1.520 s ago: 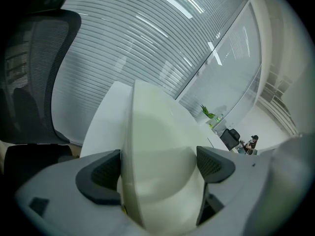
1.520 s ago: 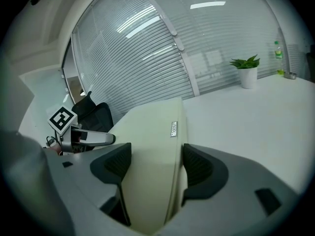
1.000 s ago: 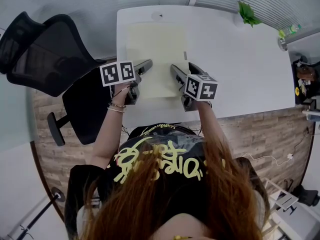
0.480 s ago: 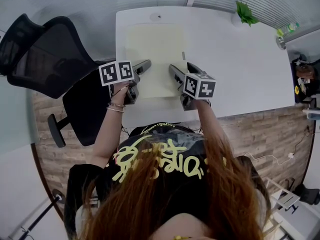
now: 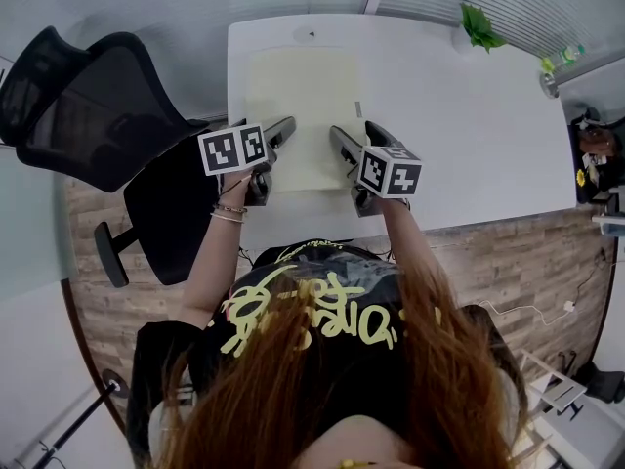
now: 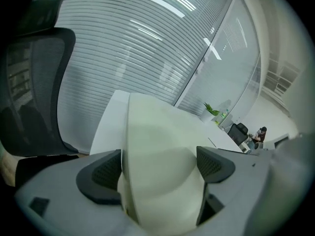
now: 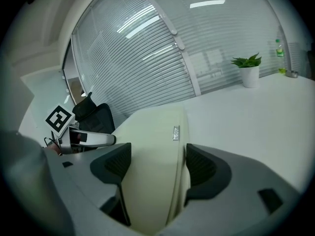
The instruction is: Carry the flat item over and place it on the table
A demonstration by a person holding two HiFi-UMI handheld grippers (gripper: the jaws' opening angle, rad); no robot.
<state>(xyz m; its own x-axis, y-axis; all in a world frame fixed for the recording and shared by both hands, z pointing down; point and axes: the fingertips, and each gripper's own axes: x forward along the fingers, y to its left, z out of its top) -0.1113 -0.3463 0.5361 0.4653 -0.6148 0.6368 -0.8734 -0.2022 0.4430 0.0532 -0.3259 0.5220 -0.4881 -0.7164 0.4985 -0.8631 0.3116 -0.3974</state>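
Your L gripper [image 5: 281, 135] jaws clamped on cream flat pad [image 5: 303, 101] at near-left corner, your R gripper [image 5: 355, 137] clamped on near-right corner, pad along white table [image 5: 469, 115] left edge.

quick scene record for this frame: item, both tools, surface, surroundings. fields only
item: pale cream flat item, lengthwise over the table
surface: white table
left tool: shut on the flat item's near left edge
right tool: shut on its near right edge
item resting on table: cannot tell
nearby: black office chair left of the table; potted plant at its far right
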